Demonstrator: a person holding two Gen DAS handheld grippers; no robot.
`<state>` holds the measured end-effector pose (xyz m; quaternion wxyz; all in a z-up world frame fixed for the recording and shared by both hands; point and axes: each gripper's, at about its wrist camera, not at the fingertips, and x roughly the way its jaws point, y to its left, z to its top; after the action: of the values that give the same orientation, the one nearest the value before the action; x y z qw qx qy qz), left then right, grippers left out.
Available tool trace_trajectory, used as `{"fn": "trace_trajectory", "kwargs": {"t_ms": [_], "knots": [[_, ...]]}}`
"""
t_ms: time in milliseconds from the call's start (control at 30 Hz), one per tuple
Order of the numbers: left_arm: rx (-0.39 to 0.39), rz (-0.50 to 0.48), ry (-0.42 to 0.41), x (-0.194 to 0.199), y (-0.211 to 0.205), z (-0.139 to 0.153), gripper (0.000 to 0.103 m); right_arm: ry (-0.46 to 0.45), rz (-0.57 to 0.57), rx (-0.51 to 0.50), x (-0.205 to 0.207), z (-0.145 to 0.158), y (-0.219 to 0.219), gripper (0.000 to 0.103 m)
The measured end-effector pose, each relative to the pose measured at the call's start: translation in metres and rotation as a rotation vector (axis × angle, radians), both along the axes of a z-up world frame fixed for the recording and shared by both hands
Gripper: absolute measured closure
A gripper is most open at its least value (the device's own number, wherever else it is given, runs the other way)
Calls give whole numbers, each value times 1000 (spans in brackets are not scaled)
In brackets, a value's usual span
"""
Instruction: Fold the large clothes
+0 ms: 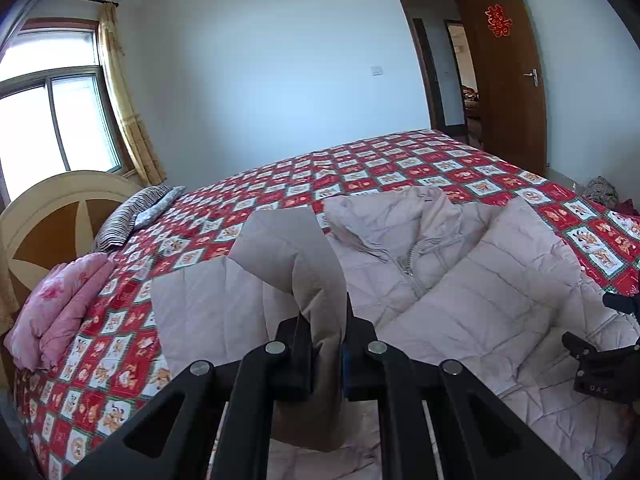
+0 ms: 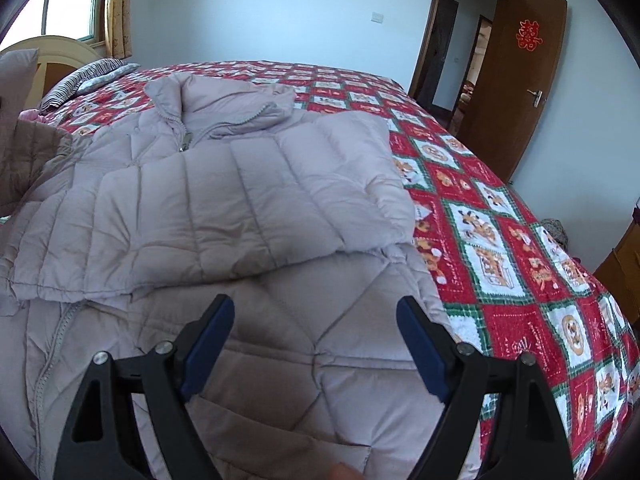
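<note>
- Closest in, the left gripper [image 1: 326, 344] is clamped tight on a sleeve [image 1: 296, 264] of the puffy jacket [image 1: 460, 296], so that bit is bunched up and lifted off the bed, with the cuff end sticking up past the fingers.
- The right gripper [image 2: 316, 344] is spread wide with nothing between its blue pads [image 2: 208, 344]; it's hovering just over the lower quilted part of the jacket, near the hem side. Whether it's touching the fabric can't really be told.
- The jacket's other sleeve [image 2: 224, 204] is already laid across the chest, so that side looks done.
- The key relation, as a guess: the jacket's long axis runs away from both tools, hem near and collar [image 2: 224, 100] far. The lifted sleeve is on the left side, so it'd need to be carried rightward across the body, over the zipper [image 2: 185, 142] line. The left gripper is obviously the one nearer for that.
- Underneath everything, the red patterned bedspread [image 2: 500, 240] covers the bed.
- Further off to the left, a folded pink blanket [image 1: 64, 312] and striped pillow [image 1: 128, 216] sit by the headboard [image 1: 60, 208].
- Way at the back, a brown door [image 1: 504, 80] stands open.
</note>
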<state>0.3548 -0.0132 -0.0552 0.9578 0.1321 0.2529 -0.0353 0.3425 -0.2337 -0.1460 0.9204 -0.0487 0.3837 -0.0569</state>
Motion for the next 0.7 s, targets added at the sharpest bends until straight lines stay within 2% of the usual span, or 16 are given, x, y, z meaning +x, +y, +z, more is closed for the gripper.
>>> {"fn": "trace_trajectory", "kwargs": {"t_ms": [167,400,500,533,567,633,700], "knots": [[7,-41,27,12,-40,-20,94,4,-11,33,-2,-11,-9,17],[18,-90,58,21,-79,-46,93,9,-23,3,-2,-21,-5,14],[35,-87,50,21,-91,-52,84,14,-25,9,-1,-23,-6,12],[52,-85,43,19,-95,-53,69,14,-26,16,-1,-24,-8,12],[69,-80,28,17,-99,-53,41,14,-26,23,-1,-24,-9,11],[89,-59,-61,5,-98,-46,13,12,-26,35,-1,-24,-10,11],[97,-64,-139,-5,-94,-38,11,10,-27,42,-1,-24,-11,11]]}}
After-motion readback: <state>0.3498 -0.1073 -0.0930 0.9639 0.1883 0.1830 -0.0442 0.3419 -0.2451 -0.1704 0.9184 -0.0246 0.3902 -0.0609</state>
